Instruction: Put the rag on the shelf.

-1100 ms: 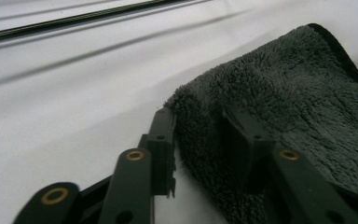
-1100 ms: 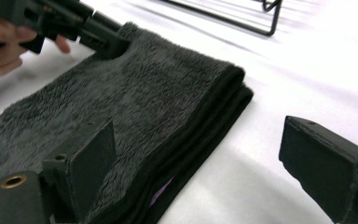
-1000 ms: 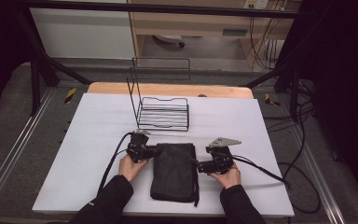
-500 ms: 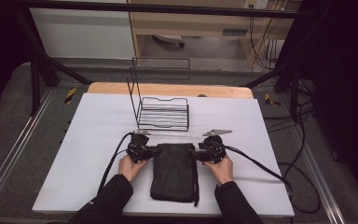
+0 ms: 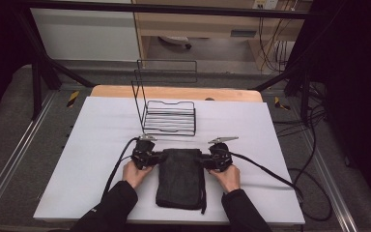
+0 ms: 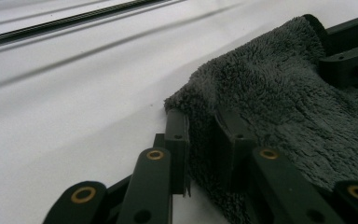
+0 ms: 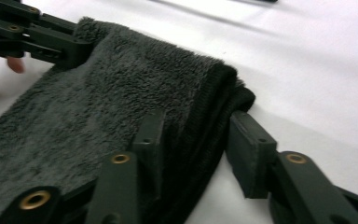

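Observation:
A dark grey folded towel lies flat on the white table near its front edge. My left gripper is at the towel's far left corner; in the left gripper view its jaws stand close together with the towel pinched between them. My right gripper is at the far right corner. In the right gripper view it is open, one jaw on top of the towel and one outside its folded edge. The left gripper shows across the towel there.
A black wire rack with a tall back frame stands just beyond the towel, at the table's middle. Cables trail from both grippers over the table. A wooden strip runs along the far edge.
My right gripper has moved left and forward from beside the towel to its far right corner and now straddles the edge. The left gripper has stayed at its corner.

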Action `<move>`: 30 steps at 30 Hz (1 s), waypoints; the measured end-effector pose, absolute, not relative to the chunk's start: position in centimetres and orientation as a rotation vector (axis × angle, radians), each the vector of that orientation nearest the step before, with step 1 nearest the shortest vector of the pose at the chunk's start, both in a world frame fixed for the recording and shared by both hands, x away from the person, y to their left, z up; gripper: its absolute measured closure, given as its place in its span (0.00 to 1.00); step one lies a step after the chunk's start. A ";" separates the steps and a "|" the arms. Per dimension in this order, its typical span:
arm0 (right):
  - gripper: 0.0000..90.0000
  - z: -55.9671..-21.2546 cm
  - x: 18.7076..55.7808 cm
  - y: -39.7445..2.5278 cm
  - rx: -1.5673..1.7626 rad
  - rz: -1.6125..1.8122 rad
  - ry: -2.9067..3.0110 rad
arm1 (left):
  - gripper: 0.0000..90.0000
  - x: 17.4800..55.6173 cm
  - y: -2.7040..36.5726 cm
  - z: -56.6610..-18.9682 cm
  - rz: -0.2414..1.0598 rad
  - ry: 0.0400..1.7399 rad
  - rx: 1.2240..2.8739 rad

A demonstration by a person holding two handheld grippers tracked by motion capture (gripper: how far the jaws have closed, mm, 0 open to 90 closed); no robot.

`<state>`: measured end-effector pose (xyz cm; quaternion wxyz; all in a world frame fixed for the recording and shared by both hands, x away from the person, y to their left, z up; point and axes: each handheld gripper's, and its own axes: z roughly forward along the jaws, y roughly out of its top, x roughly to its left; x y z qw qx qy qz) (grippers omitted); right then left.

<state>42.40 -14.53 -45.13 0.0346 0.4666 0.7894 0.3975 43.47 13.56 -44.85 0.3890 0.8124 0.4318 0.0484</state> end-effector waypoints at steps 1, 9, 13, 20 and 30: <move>0.69 -45.1 42.4 -14.5 1.442 1.226 2.428 | 0.85 43.5 13.6 -44.9 0.121 1.098 2.065; 0.85 -45.3 43.0 -14.7 1.493 1.291 2.477 | 0.88 43.6 13.8 -44.7 0.094 1.111 2.048; 0.87 -45.0 43.1 -14.9 1.502 1.310 2.480 | 0.89 43.4 14.1 -44.2 0.088 1.109 2.030; 0.87 -43.9 42.6 -15.2 1.473 1.403 2.440 | 0.89 42.5 14.6 -42.6 0.116 1.063 1.981; 0.87 -41.4 40.9 -15.0 1.306 1.468 2.388 | 0.89 41.3 14.8 -40.5 0.169 1.000 1.956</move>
